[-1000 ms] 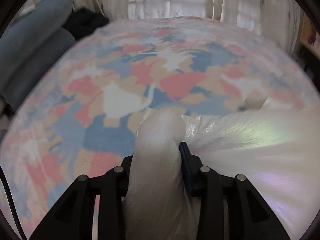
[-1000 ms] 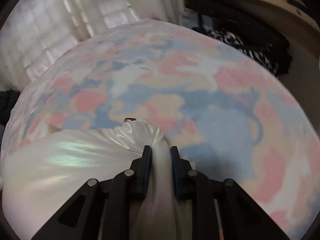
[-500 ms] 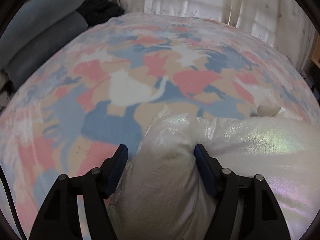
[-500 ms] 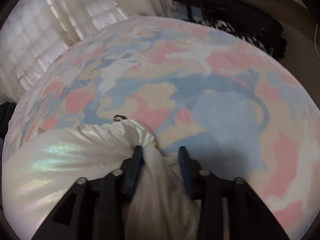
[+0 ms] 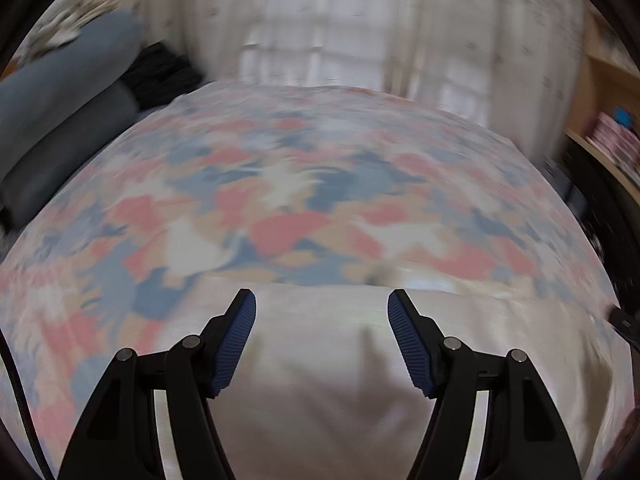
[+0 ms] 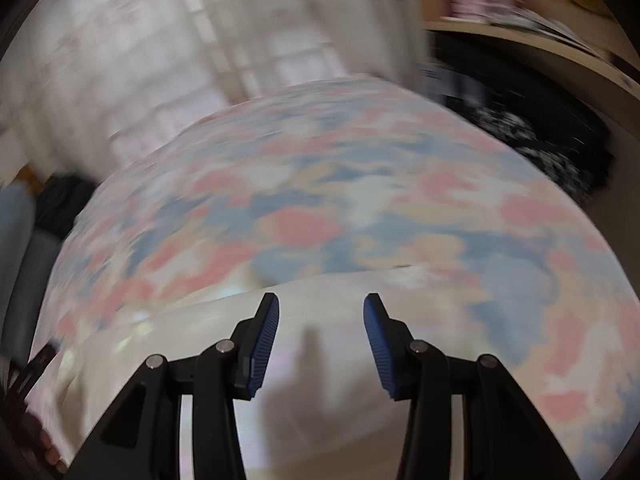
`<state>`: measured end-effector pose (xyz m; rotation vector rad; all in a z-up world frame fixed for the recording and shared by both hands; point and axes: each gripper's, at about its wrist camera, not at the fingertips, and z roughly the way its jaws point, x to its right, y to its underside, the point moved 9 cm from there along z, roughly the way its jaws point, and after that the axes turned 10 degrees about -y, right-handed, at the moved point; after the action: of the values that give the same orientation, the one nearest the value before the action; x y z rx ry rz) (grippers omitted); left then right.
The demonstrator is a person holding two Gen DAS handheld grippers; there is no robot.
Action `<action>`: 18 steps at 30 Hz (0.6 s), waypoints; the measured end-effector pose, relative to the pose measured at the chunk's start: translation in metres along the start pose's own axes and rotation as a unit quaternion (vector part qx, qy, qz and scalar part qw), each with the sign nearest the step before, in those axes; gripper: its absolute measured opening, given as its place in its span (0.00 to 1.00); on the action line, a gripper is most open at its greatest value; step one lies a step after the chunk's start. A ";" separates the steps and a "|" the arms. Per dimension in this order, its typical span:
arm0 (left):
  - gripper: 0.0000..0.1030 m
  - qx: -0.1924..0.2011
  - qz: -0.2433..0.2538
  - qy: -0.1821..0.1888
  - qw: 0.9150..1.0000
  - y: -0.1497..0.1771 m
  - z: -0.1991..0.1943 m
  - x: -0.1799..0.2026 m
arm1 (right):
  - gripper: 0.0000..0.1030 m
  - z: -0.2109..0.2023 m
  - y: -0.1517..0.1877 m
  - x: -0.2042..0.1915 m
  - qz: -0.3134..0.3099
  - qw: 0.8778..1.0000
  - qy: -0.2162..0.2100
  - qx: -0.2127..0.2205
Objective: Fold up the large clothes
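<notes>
A large shiny white garment (image 5: 320, 380) lies flat on the bed's near side, and it also shows in the right wrist view (image 6: 320, 380). Both views are blurred by motion. My left gripper (image 5: 321, 312) is open and empty, raised above the garment near its far edge. My right gripper (image 6: 321, 316) is open and empty, also above the garment, with its shadow falling on the cloth. Nothing is between either pair of blue pads.
The bed (image 5: 300, 208) has a pink, blue and cream patterned cover. Grey pillows (image 5: 60, 120) and a dark cloth (image 5: 160, 72) lie at the far left. White curtains (image 5: 340, 32) hang behind. A wooden shelf (image 6: 540, 40) with dark clothes under it stands at the right.
Both grippers opened and let go of the white garment, then lifted back from it. The garment now lies flat instead of bunched in the jaws.
</notes>
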<state>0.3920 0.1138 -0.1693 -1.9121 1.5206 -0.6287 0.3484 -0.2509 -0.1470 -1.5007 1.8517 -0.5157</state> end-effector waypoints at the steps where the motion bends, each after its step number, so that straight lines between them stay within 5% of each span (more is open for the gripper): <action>1: 0.65 0.004 0.012 0.001 1.000 0.003 0.000 0.016 | 0.43 0.006 0.004 -0.017 -0.017 1.000 -0.005 -0.001; 8: 0.65 -0.007 0.052 -0.012 0.999 0.029 0.029 0.075 | 0.43 0.064 0.033 -0.084 -0.080 0.996 -0.024 -0.018; 14: 0.74 -0.038 0.033 0.000 0.999 0.045 0.062 0.074 | 0.45 0.100 0.054 -0.078 -0.089 0.995 -0.012 -0.041; 18: 0.81 -0.023 0.034 -0.001 0.999 0.052 0.071 0.075 | 0.47 0.111 0.063 -0.077 -0.092 0.995 -0.011 -0.035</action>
<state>0.4226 0.0441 -0.2566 -1.8862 1.6043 -0.5662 0.3928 -0.1481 -0.2454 -1.7271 1.7405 -0.5217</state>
